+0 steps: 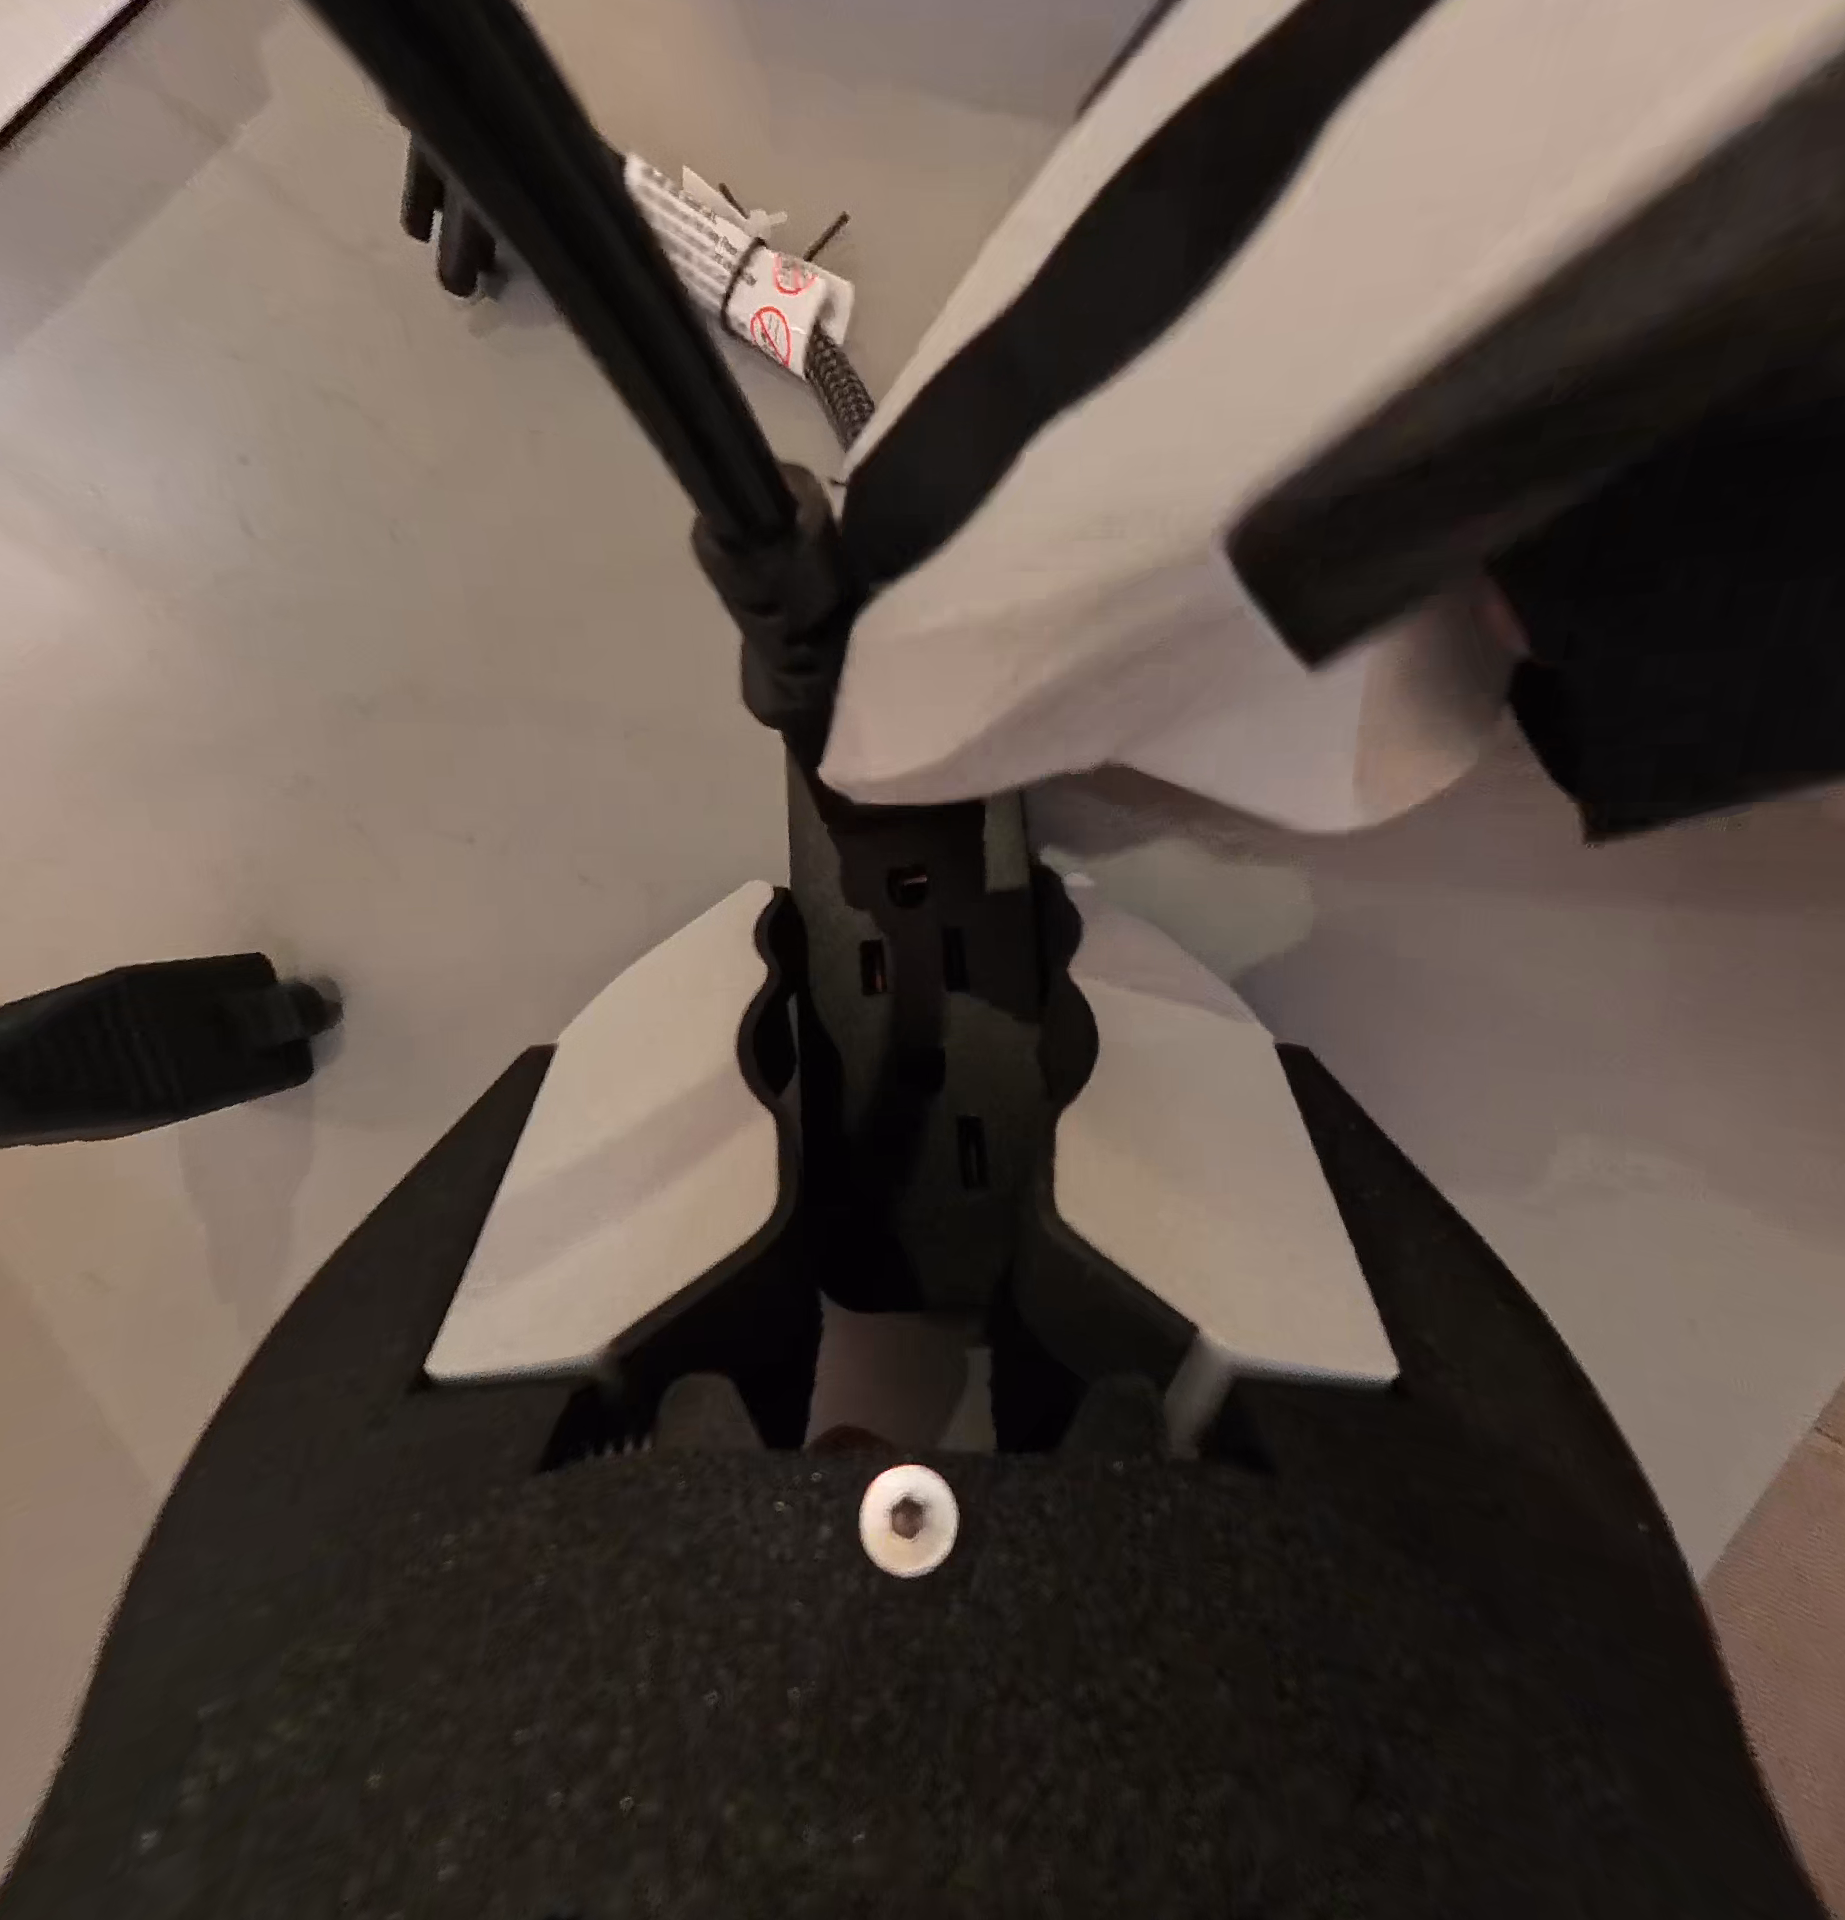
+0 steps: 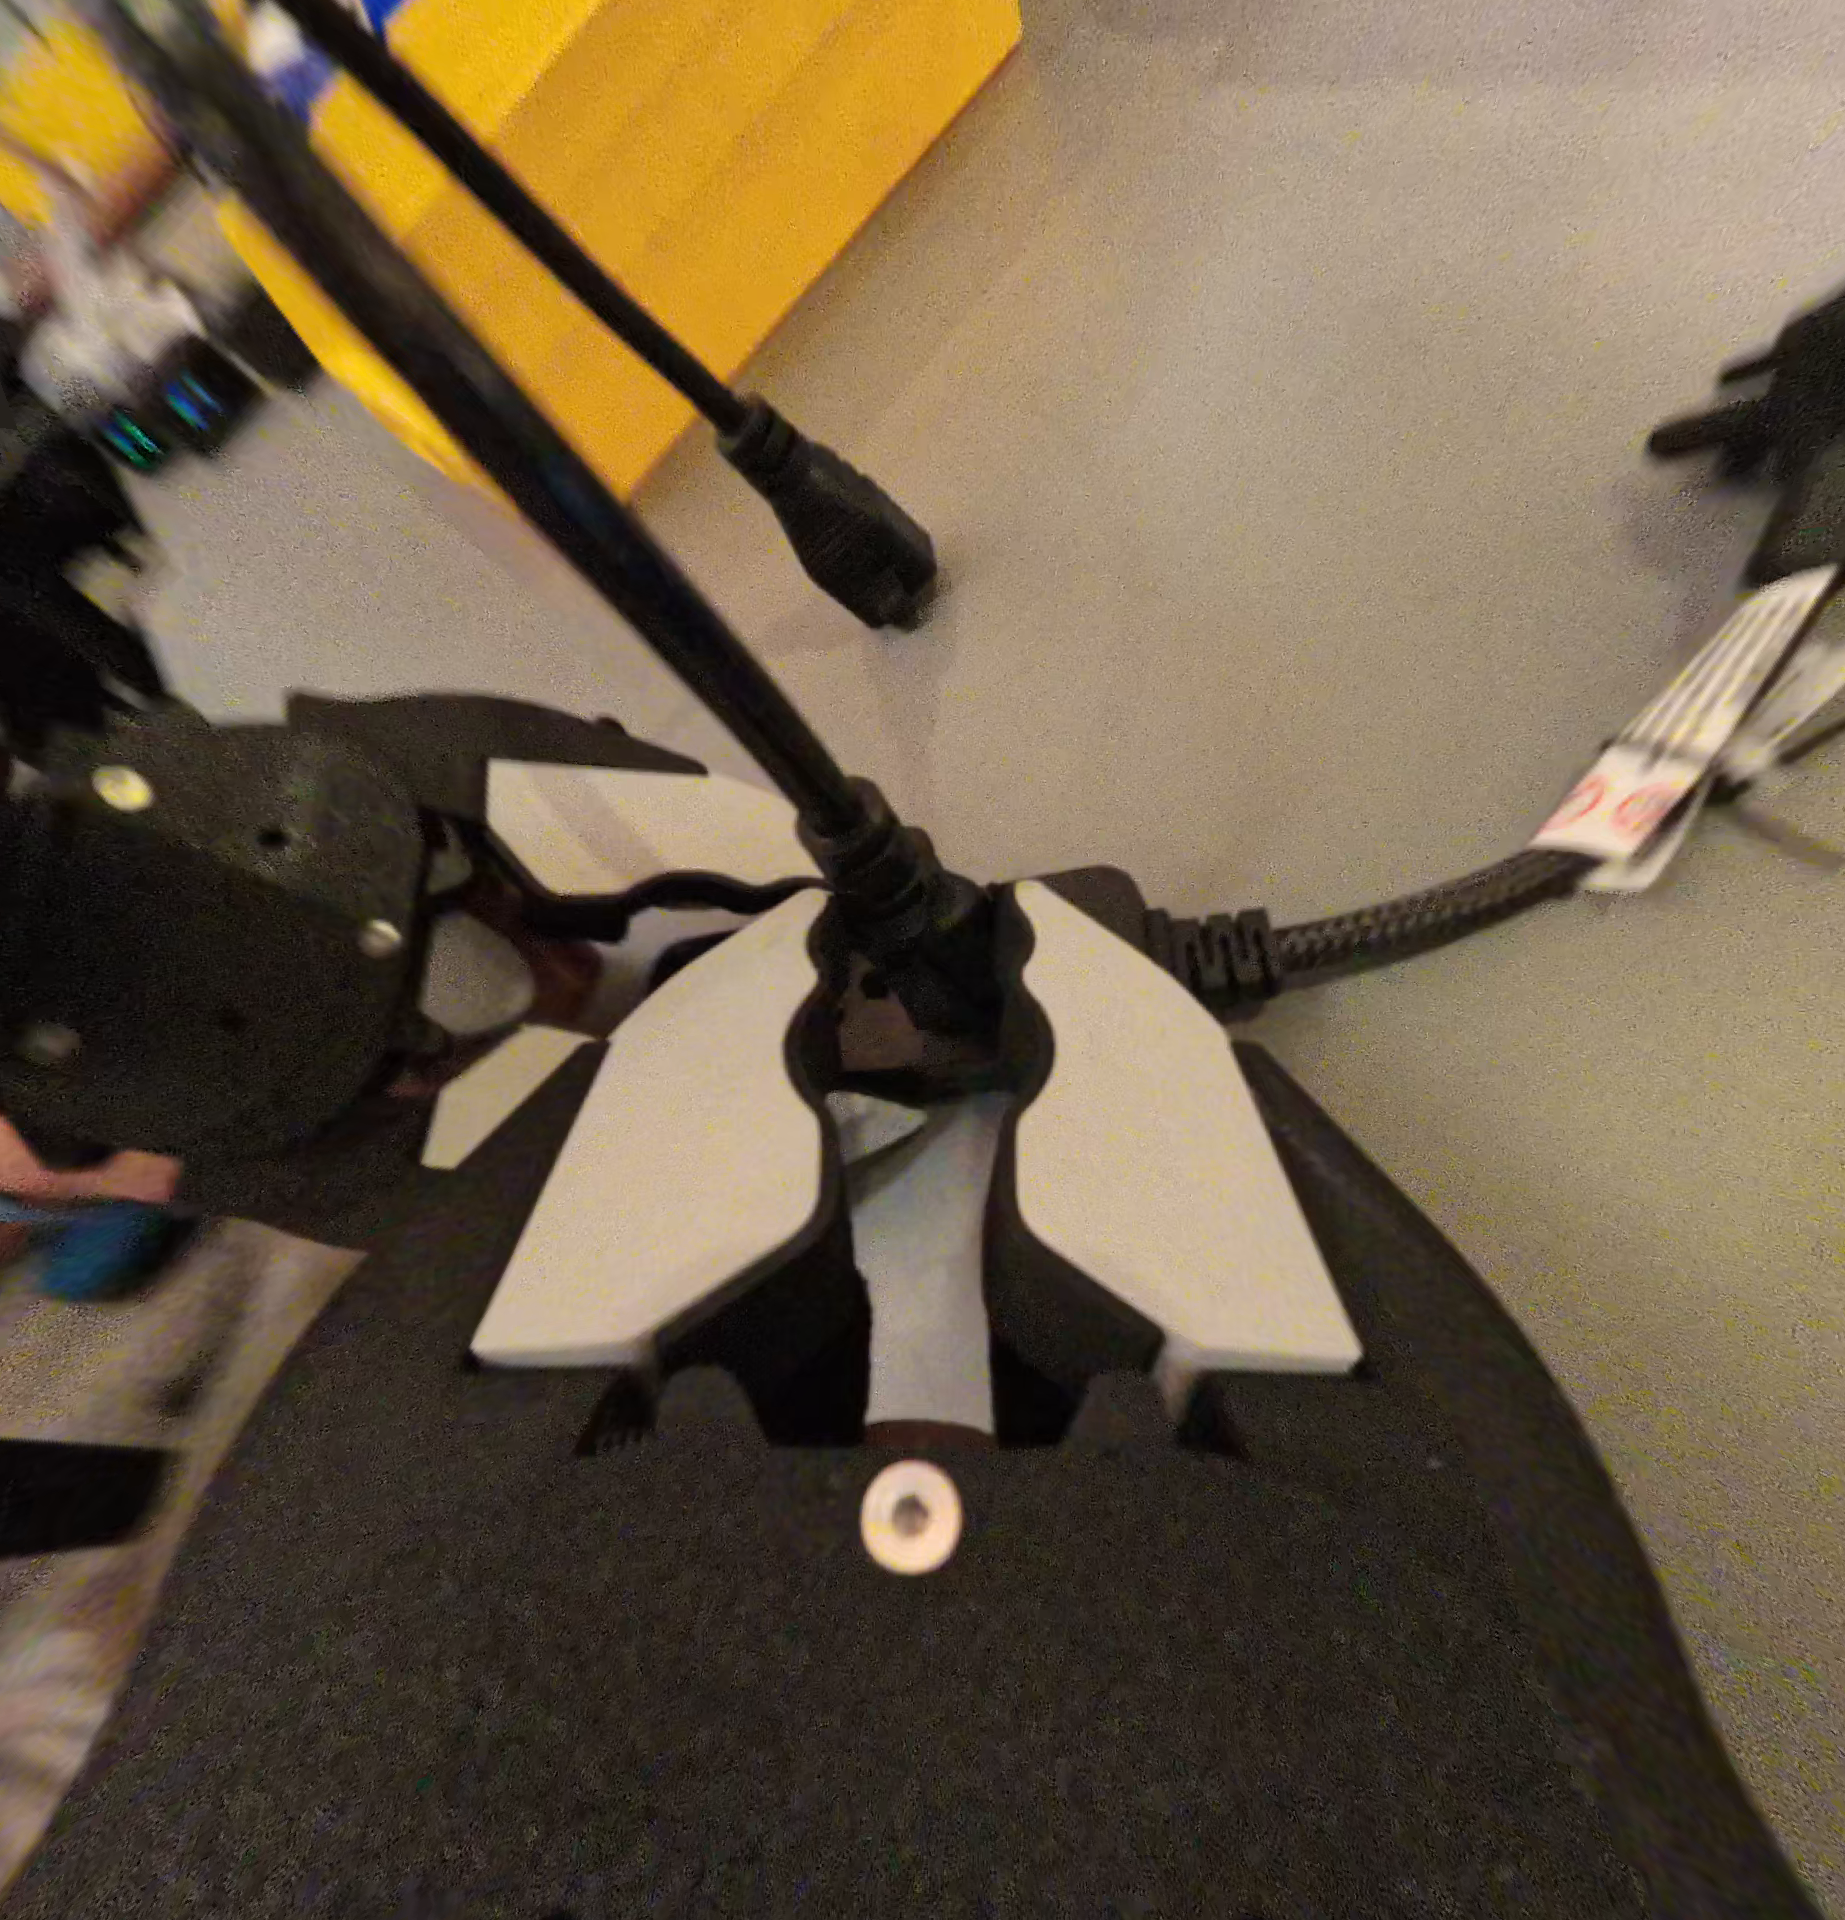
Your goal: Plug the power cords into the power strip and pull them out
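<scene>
My left gripper (image 1: 913, 925) is shut on the sides of the black power strip (image 1: 897, 1195), whose empty outlets face up between the fingers. My right gripper (image 2: 913, 935) is shut on a black plug (image 2: 897, 925) standing on the strip's far end (image 2: 1115, 904). Its cord (image 2: 544, 457) rises up and left. In the left wrist view the right gripper's white finger (image 1: 1053, 623) comes in from the upper right onto that plug (image 1: 783, 623). The prongs are hidden. The left gripper (image 2: 689, 894) shows at the left of the right wrist view.
A second loose plug (image 2: 845, 540) lies on the pale table, also in the left wrist view (image 1: 139, 1039). The strip's braided cord (image 2: 1417, 925) with a white label (image 2: 1676, 748) curves right to its own plug (image 2: 1811, 416). A yellow box (image 2: 689, 156) stands behind.
</scene>
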`<action>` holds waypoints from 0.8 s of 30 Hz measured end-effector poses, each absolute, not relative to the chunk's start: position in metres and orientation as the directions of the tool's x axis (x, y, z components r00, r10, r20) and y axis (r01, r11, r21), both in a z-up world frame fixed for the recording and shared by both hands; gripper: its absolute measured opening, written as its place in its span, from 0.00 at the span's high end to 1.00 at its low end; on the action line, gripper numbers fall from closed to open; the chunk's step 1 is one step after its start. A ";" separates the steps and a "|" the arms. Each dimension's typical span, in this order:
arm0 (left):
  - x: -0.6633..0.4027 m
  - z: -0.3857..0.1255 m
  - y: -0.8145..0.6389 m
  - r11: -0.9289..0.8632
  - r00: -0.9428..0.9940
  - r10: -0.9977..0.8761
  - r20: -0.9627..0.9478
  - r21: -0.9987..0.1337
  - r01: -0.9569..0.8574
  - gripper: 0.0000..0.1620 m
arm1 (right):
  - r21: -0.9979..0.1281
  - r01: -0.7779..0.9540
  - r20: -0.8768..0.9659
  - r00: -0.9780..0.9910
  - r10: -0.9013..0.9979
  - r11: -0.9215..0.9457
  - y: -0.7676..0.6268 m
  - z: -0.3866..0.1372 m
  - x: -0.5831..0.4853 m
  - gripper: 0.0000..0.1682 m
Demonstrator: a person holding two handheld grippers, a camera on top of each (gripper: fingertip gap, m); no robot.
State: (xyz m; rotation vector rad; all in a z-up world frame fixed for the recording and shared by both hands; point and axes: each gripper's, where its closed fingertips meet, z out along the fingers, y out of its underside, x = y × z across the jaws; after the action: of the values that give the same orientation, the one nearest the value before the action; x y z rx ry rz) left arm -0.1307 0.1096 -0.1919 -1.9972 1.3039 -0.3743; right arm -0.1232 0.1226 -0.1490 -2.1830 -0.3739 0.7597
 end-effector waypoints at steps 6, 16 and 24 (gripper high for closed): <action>-0.132 -0.189 0.106 -0.212 0.428 -0.892 -0.145 -0.702 -0.680 0.72 | -0.835 0.296 -0.085 0.764 0.640 -0.464 0.118 -0.146 -0.123 0.87; -0.158 -0.146 0.103 -0.216 0.584 -0.803 -0.120 -0.855 -0.472 0.65 | -0.897 0.063 -0.249 0.746 0.618 -0.437 0.098 -0.115 -0.090 0.81; -0.199 -0.133 0.060 -0.350 0.673 -0.736 0.073 -0.892 -0.286 0.70 | -0.877 0.143 -0.163 0.809 0.565 -0.458 0.046 -0.131 -0.067 0.82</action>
State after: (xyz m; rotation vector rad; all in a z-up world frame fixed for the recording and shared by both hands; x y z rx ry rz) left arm -0.1986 0.0596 -0.1326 -1.9271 0.7972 -0.5885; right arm -0.0674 0.0464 -0.1312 -2.0161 -0.5253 0.5438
